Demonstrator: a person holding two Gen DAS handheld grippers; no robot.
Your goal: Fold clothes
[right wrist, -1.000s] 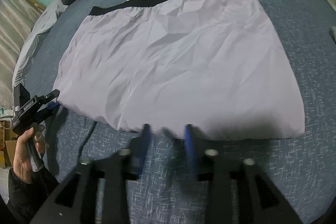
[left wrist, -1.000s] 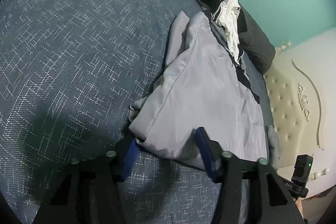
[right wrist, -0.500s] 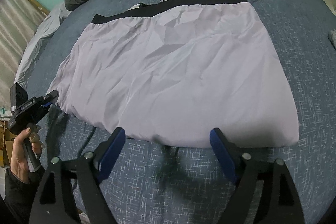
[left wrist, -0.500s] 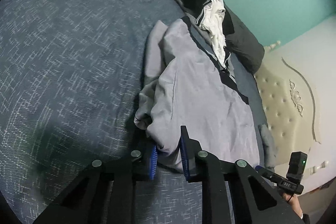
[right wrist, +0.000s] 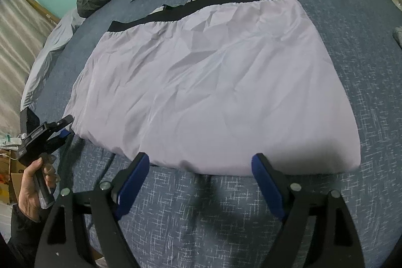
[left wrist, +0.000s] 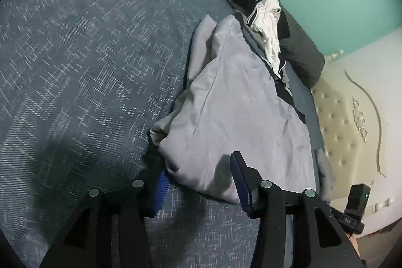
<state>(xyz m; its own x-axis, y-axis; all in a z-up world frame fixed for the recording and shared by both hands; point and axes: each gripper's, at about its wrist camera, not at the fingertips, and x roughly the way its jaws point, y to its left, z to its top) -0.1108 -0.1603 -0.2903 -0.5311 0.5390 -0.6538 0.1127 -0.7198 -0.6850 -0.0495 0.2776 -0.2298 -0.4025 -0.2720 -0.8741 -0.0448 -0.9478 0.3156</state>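
1. Left wrist view: the grey shorts (left wrist: 233, 104) lie spread on the blue bedspread (left wrist: 88, 54), their hem corner bunched just ahead of the left gripper (left wrist: 201, 180). Its jaws are opening, about half wide, with that corner lying between the blue pads (left wrist: 160, 190) but not pinched. Beyond the shorts' far end sits a pile of black and white clothes (left wrist: 266, 19).

2. Right wrist view: the shorts (right wrist: 213, 82) lie flat, black waistband (right wrist: 201, 6) at the far edge, hem nearest the right gripper (right wrist: 198, 182). Its fingers stand wide and empty, just short of the hem. At the shorts' left corner a hand (right wrist: 32, 187) holds the left gripper (right wrist: 50, 135).

3. Handling (a judgement): the fabric looks thin, light and limp, probably a little slick, so it should sag and slide rather than hold a crease. Best hold is likely the two hem corners, pinching both layers together, then carrying them over toward the waistband.
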